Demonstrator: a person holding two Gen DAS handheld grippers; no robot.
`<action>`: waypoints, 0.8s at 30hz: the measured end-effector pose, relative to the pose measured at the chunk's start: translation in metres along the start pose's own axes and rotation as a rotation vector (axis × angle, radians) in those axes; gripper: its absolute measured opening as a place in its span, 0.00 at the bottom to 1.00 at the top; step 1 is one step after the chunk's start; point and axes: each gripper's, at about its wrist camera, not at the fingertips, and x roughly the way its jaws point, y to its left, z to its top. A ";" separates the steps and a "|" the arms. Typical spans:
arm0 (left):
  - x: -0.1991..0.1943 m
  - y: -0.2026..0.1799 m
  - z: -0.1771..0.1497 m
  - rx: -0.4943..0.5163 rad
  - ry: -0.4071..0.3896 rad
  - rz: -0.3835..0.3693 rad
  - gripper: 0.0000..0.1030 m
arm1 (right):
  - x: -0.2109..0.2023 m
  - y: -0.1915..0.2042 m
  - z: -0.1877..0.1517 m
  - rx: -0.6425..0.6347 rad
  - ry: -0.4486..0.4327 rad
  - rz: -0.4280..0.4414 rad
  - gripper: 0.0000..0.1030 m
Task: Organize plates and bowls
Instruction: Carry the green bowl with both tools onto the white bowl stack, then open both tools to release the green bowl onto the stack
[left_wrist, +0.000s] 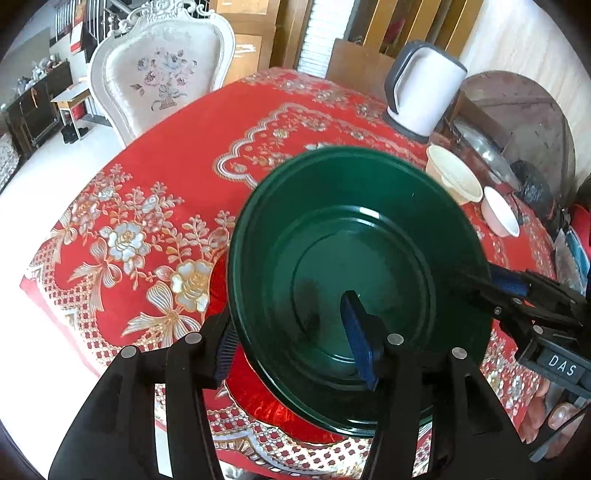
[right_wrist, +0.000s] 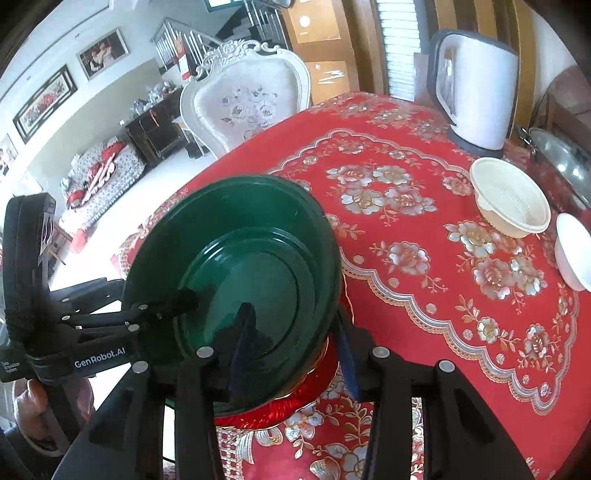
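1. The green bowl (left_wrist: 354, 236) is seen near the table's edge on the red floral cloth (left_wrist: 155, 177), stacked on a red plate (right_wrist: 295, 398); a smaller green dish (right_wrist: 255, 291) lies inside.
2. The left gripper (left_wrist: 291, 343) straddles its rim, jaws parted, pads not pressing.
3. The right gripper (right_wrist: 295, 354) straddles the opposite rim, likewise loosened.
4. A cream bowl (right_wrist: 511, 197) and a white bowl (right_wrist: 574, 251) are set well apart.

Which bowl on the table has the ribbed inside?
The cream bowl nearest the kettle: its inner wall is ribbed. The white bowl beside it and the green bowl are smooth inside.
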 end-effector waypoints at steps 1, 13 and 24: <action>-0.003 -0.001 0.001 0.001 -0.009 0.000 0.52 | -0.003 -0.002 0.000 0.007 -0.008 0.000 0.43; -0.016 -0.011 0.006 0.026 -0.067 0.031 0.52 | -0.040 -0.050 -0.008 0.146 -0.097 -0.013 0.49; -0.030 0.017 0.006 -0.079 -0.128 0.061 0.59 | -0.042 -0.063 -0.012 0.186 -0.097 0.026 0.49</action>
